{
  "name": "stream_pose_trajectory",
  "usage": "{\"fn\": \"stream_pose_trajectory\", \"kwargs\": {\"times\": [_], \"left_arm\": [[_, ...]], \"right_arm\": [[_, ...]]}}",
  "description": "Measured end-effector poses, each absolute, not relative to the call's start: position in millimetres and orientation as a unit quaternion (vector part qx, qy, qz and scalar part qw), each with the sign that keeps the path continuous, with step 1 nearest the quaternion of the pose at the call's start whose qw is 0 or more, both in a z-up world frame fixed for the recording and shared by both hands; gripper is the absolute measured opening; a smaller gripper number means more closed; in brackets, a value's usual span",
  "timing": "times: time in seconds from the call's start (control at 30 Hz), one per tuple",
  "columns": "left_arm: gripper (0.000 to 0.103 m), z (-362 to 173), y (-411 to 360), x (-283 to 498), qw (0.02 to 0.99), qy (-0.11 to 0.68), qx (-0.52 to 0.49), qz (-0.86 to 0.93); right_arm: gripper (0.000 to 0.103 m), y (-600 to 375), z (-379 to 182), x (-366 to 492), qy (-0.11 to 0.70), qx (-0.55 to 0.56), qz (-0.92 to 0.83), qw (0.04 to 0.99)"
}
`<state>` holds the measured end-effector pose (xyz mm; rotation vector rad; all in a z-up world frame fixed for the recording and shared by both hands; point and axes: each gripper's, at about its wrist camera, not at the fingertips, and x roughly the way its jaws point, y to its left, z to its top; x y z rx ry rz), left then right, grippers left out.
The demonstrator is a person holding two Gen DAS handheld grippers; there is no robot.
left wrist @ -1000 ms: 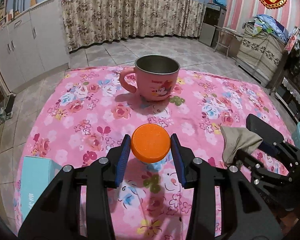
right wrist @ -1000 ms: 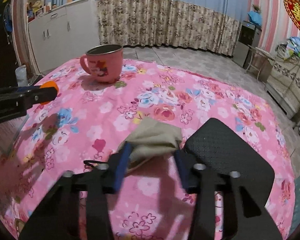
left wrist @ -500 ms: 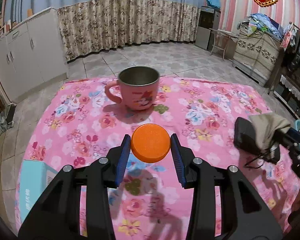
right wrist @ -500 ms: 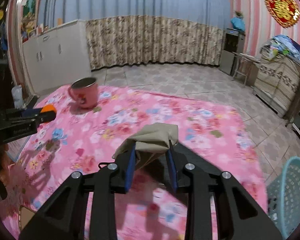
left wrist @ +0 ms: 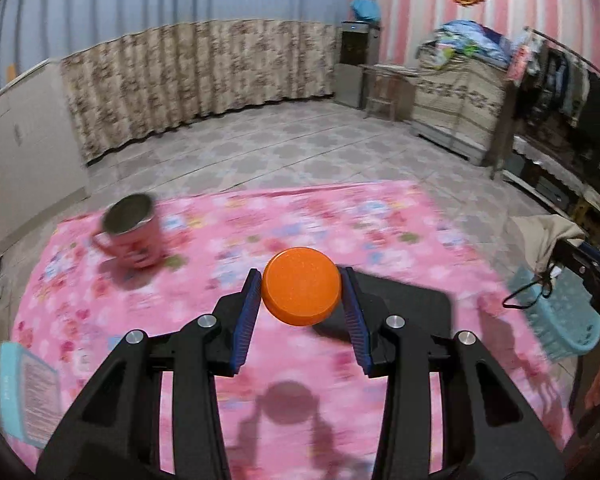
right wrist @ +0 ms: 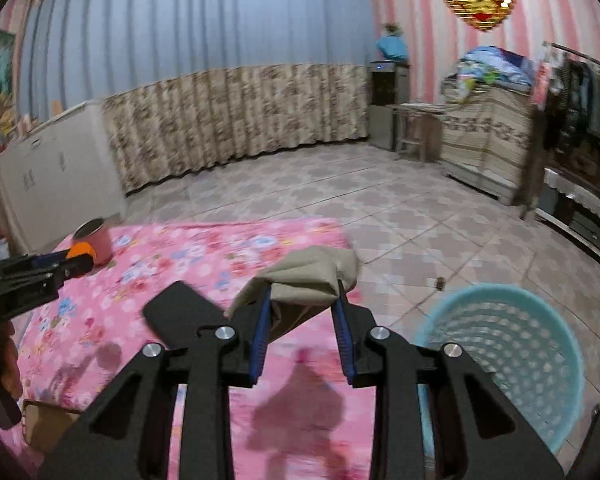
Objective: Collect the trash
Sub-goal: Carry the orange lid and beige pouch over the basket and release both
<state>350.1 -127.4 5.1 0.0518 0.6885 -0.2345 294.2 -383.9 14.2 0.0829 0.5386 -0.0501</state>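
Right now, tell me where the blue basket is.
The blue basket stands on the tiled floor off the table's right edge, at lower right in the right wrist view, just right of the beige pouch in the right tool.

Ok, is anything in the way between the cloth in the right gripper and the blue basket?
Nothing visible. The right gripper holds the cloth clear above the table's edge, and the basket stands on the floor just to its right, mouth open. Only bare floor tiles lie between them.
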Motion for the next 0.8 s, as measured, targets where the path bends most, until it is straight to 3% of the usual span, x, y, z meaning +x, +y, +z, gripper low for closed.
{"fn": "stream_pose_trajectory", "kwargs": {"times": [0.4, 0.8], "left_arm": [[0.040, 15.6, -290.8, 328.9, 0.920, 0.313, 0.065, -0.227], [0.040, -16.3, -430.2, 310.8, 0.884, 0.331, 0.094, -0.316]], "right_arm": [[0.030, -511.3, 12.1, 245.0, 0.259, 0.079, -0.143, 0.952], [0.030, -599.3, -6.3, 212.0, 0.273, 0.129, -0.210, 0.930]]}}
